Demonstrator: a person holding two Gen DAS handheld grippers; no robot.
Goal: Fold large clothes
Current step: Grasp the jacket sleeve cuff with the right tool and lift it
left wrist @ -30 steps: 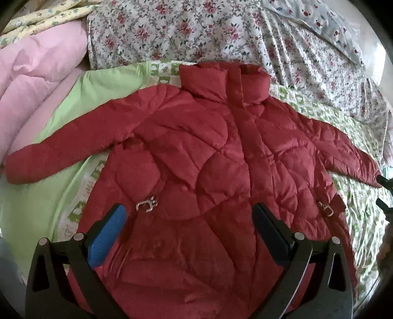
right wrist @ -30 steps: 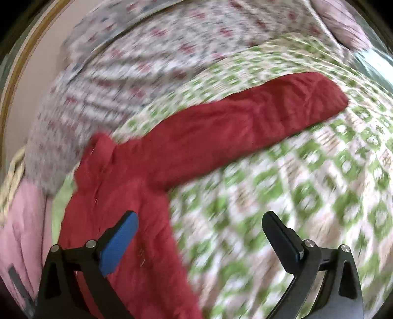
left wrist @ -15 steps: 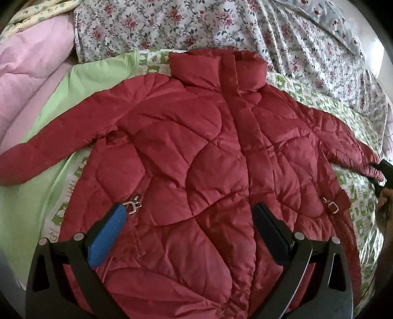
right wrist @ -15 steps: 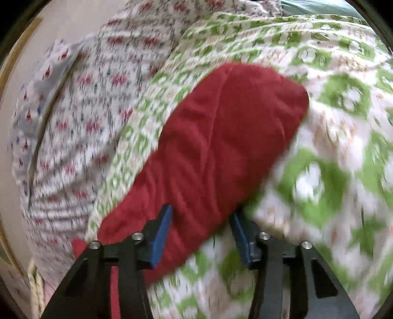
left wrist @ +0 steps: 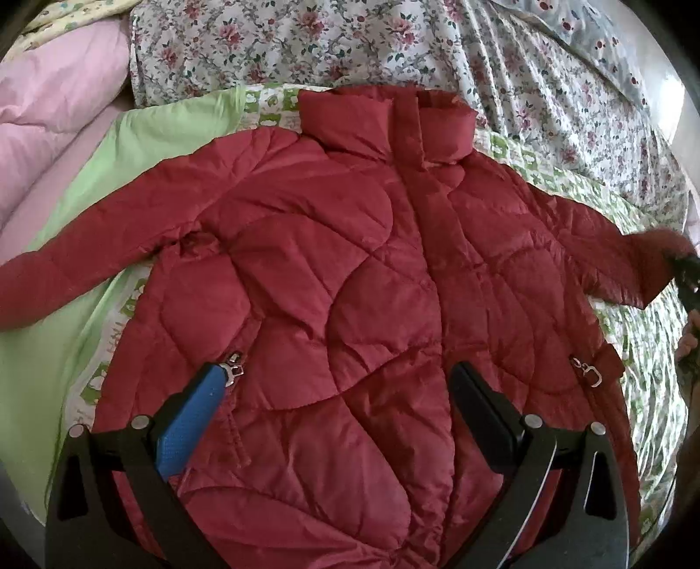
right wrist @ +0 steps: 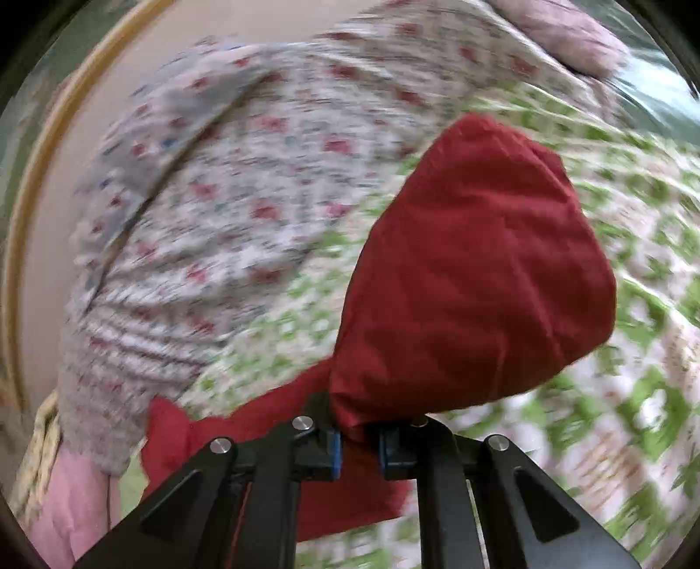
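A red quilted puffer jacket (left wrist: 341, 306) lies front-up and zipped on the bed, on a green patterned bedsheet (left wrist: 647, 350), its collar (left wrist: 385, 118) toward the head of the bed, where a floral quilt (left wrist: 350, 39) is heaped, and its hem at the near edge. Both sleeves spread outward, so the garment's long axis across the arms runs side to side on the bed.

The right gripper (right wrist: 358, 442) has its jaws nearly together, pinching the cuff end of the right sleeve (right wrist: 472, 271), which bunches up above them and hangs clear of the sheet; that view is blurred. In the left wrist view the same sleeve end shows at the bed's right edge.

The left gripper (left wrist: 337, 394) hangs over the lower front of the jacket with its jaws wide and nothing between them, the blue pad beside a pocket zipper pull (left wrist: 234, 365). The left sleeve (left wrist: 100, 245) lies flat toward the bed's left edge, beside a pink duvet (left wrist: 52, 105).

The coming move likely carries the held sleeve inward across the chest, toward the centre placket; the right hand is the one placed for it.
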